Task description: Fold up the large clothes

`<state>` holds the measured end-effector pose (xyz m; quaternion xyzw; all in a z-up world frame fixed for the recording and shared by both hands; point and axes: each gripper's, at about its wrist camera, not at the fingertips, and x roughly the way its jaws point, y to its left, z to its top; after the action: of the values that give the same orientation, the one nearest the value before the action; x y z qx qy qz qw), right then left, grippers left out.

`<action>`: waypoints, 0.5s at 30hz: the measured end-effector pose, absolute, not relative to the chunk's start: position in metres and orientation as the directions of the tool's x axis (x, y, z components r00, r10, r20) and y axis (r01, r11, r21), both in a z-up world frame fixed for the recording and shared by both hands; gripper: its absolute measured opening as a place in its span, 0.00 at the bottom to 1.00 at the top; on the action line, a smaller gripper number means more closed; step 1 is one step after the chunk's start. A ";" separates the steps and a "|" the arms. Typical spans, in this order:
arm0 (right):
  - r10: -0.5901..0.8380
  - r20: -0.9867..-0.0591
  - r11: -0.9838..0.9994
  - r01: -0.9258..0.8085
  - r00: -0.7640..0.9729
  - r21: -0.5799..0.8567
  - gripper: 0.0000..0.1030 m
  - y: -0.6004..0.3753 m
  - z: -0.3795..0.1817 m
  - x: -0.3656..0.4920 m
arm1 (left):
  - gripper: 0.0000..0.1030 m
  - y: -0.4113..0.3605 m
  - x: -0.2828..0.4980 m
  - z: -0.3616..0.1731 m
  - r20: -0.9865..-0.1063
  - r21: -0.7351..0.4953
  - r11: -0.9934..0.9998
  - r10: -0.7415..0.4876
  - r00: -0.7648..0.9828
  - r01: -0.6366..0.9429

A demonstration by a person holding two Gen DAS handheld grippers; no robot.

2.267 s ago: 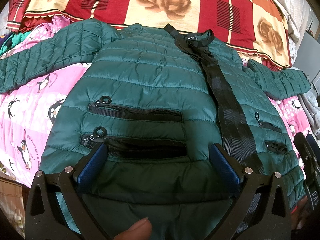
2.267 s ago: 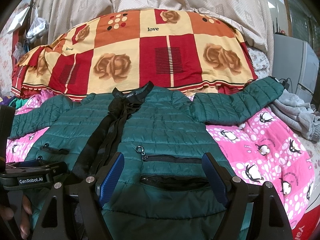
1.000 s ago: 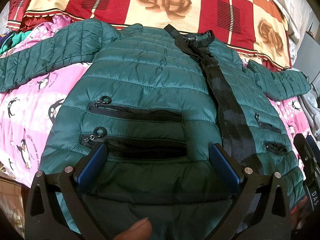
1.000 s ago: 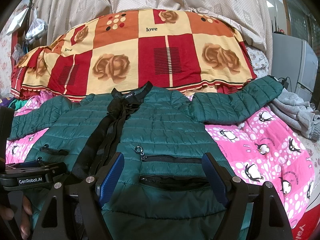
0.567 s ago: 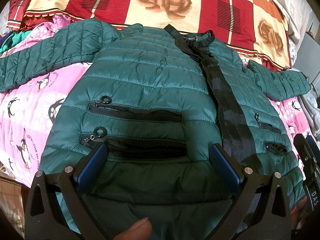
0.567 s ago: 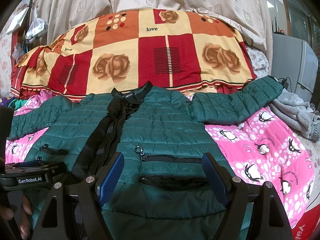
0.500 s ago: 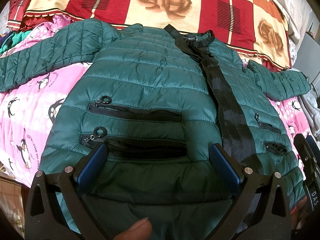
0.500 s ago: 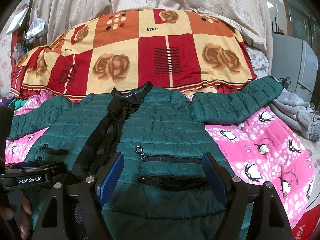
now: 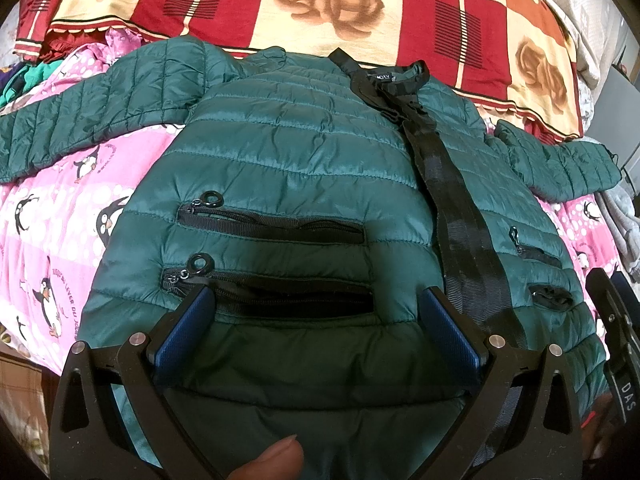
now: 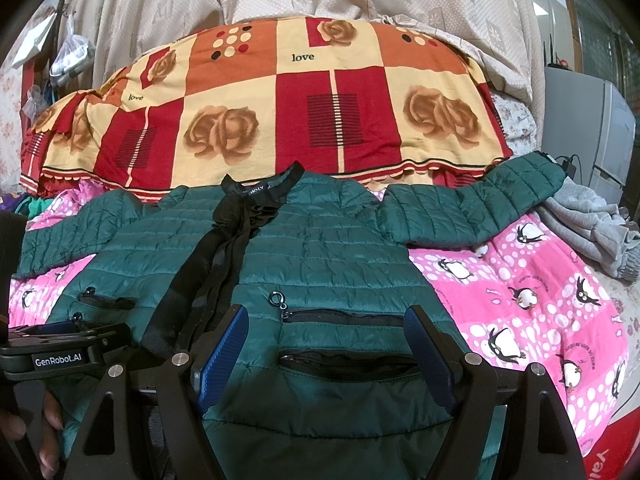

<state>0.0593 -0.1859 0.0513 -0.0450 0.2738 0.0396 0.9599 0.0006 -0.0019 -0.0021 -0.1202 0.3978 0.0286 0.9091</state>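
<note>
Both claws are spread wide right now, nothing pinched between the blue pads. Left claw (image 9: 316,322) sits low with a fingertip (image 9: 276,458) poking in underneath it. Right claw (image 10: 326,344) is level beside it, same wide-apart pose.

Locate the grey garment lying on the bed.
In the right wrist view, the grey garment lies bunched at the far right, on the pink sheet just beyond the cuff of the jacket's right-hand sleeve.
</note>
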 end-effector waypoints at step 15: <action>0.052 -0.528 0.993 -0.101 0.847 -0.065 0.75 -0.188 0.052 0.060 | 1.00 -0.001 0.001 -0.002 -0.729 -0.196 0.969 -0.043 0.683 -0.148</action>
<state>0.0602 -0.1882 0.0518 -0.0451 0.2733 0.0399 0.9600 0.0006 -0.0008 -0.0021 -0.1203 0.3972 0.0289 0.9094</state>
